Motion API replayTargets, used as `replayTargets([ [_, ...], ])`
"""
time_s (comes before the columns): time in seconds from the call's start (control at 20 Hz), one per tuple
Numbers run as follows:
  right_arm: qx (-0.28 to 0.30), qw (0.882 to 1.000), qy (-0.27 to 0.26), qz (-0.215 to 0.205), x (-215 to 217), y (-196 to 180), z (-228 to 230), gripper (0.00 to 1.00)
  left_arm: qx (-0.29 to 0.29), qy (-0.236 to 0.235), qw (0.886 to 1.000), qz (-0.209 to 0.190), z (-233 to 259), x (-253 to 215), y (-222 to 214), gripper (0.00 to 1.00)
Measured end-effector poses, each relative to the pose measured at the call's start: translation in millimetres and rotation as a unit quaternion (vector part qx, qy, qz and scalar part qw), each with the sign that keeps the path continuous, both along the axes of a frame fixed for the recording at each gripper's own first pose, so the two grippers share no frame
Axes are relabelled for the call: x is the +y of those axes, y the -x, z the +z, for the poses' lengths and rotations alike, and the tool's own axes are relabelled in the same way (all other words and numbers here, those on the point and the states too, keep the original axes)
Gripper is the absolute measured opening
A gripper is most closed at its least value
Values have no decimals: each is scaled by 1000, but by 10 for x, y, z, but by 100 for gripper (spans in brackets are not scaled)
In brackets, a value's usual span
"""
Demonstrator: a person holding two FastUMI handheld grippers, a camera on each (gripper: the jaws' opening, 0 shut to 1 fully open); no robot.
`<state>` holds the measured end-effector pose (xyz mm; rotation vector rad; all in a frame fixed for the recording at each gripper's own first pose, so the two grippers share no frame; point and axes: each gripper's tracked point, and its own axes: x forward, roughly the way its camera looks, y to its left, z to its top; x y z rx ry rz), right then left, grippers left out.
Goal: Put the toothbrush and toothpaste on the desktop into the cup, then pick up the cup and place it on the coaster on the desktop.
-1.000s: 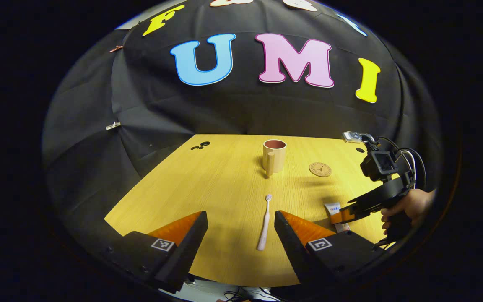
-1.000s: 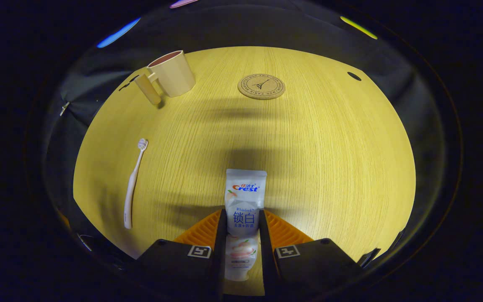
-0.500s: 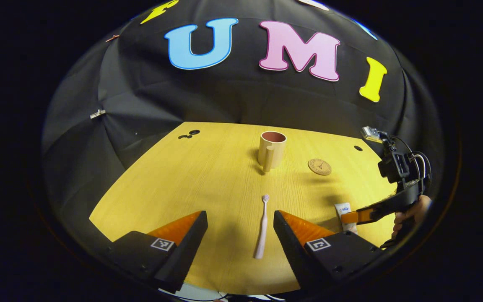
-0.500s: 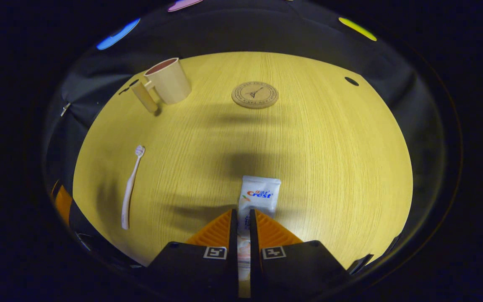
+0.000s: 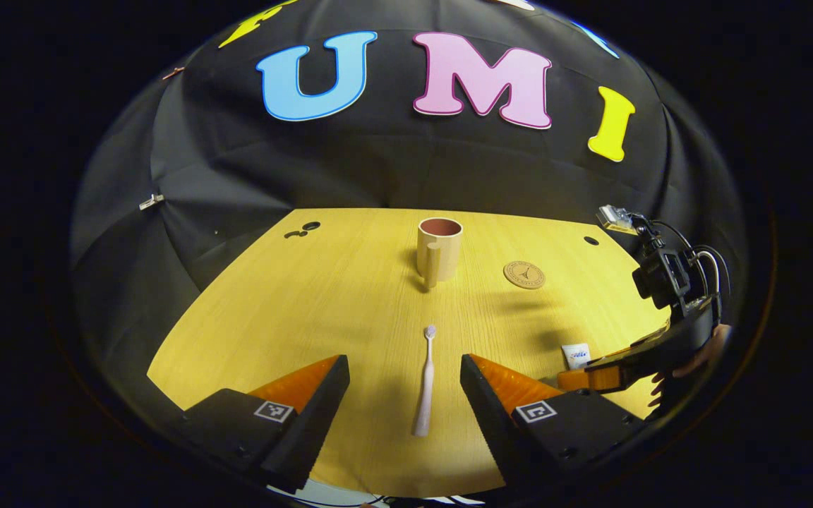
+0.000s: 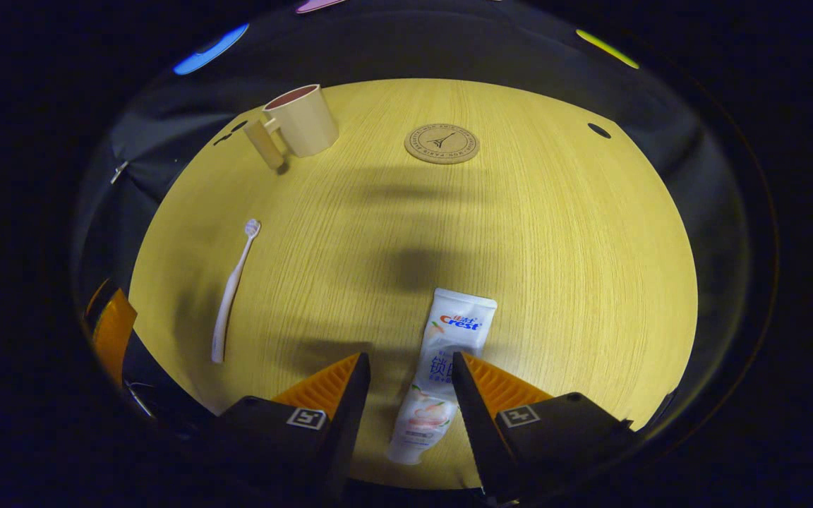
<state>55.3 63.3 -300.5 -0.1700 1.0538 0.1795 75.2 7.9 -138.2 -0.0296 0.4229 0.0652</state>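
Note:
A pale pink toothbrush [image 5: 424, 381] lies on the yellow desktop [image 5: 350, 303], between the fingers of my open left gripper [image 5: 404, 361] and touching neither. The beige cup [image 5: 439, 243] stands upright farther back, its handle toward me, with the round cork coaster [image 5: 524, 274] to its right. My right gripper [image 6: 410, 363] is open around the white toothpaste tube [image 6: 442, 367], which lies tilted on the desk close to the right finger. In the right gripper view the cup [image 6: 300, 120], coaster [image 6: 442, 144] and toothbrush [image 6: 233, 289] sit farther off.
A hand holds the right gripper [image 5: 579, 375] at the desk's right edge, beside the toothpaste [image 5: 576, 355]. Small dark holes [image 5: 305, 227] mark the desk's far corners. The left gripper's orange finger [image 6: 110, 328] shows at the left edge.
The right gripper was shut on the toothpaste half a second ago and has opened; the tube now lies tilted between its fingers. The left gripper has drifted slightly over the toothbrush.

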Motion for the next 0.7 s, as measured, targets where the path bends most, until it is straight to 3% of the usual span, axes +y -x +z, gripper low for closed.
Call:
replayTargets([
  [0.05, -1, 1000, 8, 1, -20, 36, -3, 76, 3, 1, 1000, 0, -34, -2, 5, 98],
  [0.2, -2, 1000, 1, -23, -56, 119, 12, 84, 0, 4, 1000, 0, -20, 11, 20, 99],
  [0.5, 0, 997, 8, -71, -225, 193, 74, 84, 10, 11, 1000, 7, -111, 82, 41, 98],
  [0.7, 26, 996, 23, -82, -291, 310, -75, 83, 18, 10, 1000, 2, -161, 86, 46, 99],
])
